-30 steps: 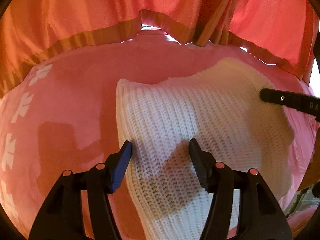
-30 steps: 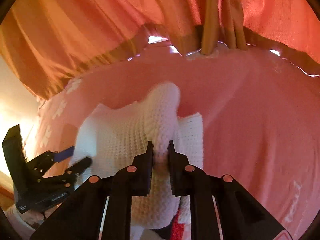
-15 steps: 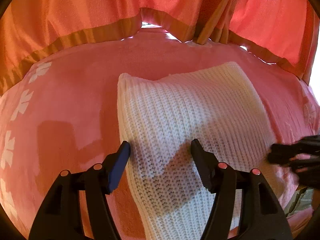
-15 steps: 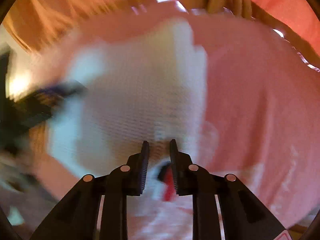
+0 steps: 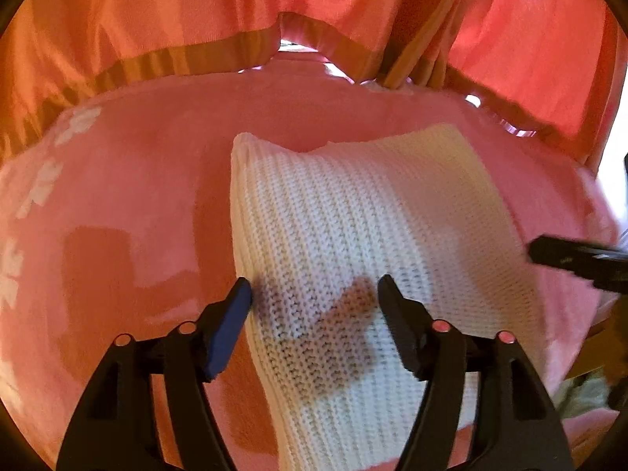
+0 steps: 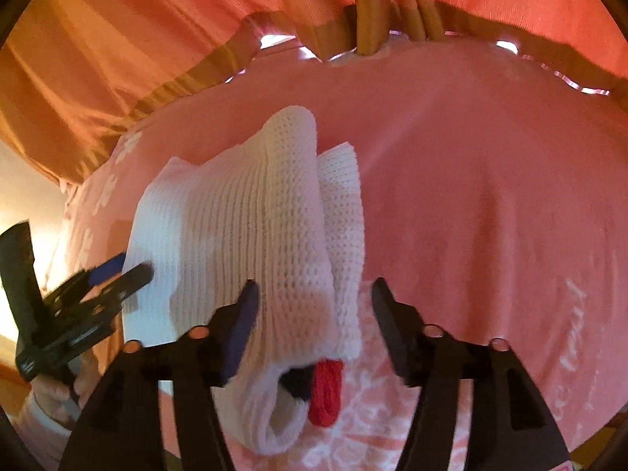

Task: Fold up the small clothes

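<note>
A folded white knit garment (image 5: 376, 235) lies on a pink blanket (image 5: 137, 204). My left gripper (image 5: 314, 294) is open, its jaws low over the garment's near left edge, holding nothing. In the right wrist view the same garment (image 6: 251, 227) lies in folded layers, with a red and black knit patch (image 6: 325, 388) showing at its near end. My right gripper (image 6: 312, 294) is open above that near end and holds nothing. The left gripper also shows at the left of this view (image 6: 117, 274), and the right gripper's fingers (image 5: 569, 257) show at the right of the left wrist view.
Orange-red curtains (image 5: 196, 19) hang close behind the blanket's far edge. White flower prints (image 5: 39, 184) mark the blanket's left side. The blanket's right half (image 6: 490, 196) carries faint lettering. A hand in a white sleeve (image 6: 47, 404) holds the left gripper.
My right gripper was shut on the garment's fold one second ago; it swung the fold over, laid it down and opened. The left gripper stayed open in place.
</note>
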